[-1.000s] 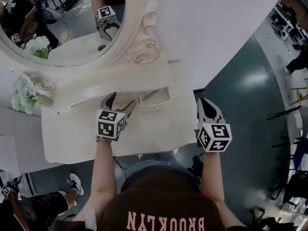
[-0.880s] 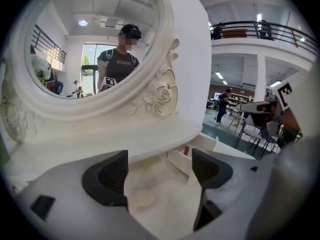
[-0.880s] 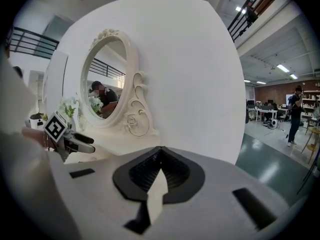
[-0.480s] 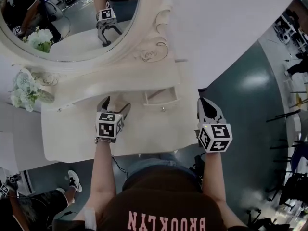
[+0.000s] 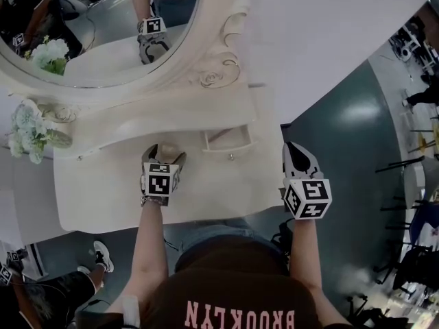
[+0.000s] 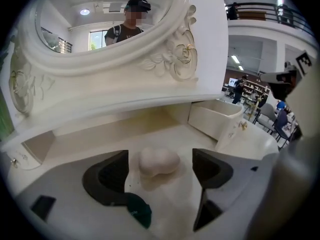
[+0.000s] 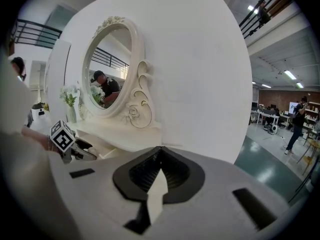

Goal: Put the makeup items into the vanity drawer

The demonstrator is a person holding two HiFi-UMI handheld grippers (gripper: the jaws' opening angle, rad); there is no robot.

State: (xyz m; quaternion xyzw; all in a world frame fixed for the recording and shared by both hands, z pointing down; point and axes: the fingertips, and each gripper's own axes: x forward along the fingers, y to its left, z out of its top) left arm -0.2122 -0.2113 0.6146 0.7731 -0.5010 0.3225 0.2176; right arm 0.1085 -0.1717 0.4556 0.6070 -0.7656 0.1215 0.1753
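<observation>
A beige makeup sponge (image 6: 159, 161) lies on the white vanity top (image 5: 103, 197), to the left of the small open drawer (image 5: 226, 141). My left gripper (image 6: 160, 156) stands open around the sponge, one jaw on each side, and neither pad touches it. In the head view the sponge (image 5: 167, 153) shows between those jaws. The drawer (image 6: 217, 118) is just right of the left gripper, pulled out, and its inside is hidden. My right gripper (image 5: 298, 157) hangs shut and holds nothing, off the vanity's right edge above the floor.
An oval mirror (image 5: 103, 33) in a carved white frame rises behind the vanity top. A vase of white flowers (image 5: 27, 132) stands at the back left. A white wall is behind, and green floor (image 5: 357, 136) lies to the right. Another person's legs (image 5: 68, 286) show at lower left.
My left gripper has shifted a little and turned straighter, and the sponge now shows between its jaws. The right gripper has stayed in place.
</observation>
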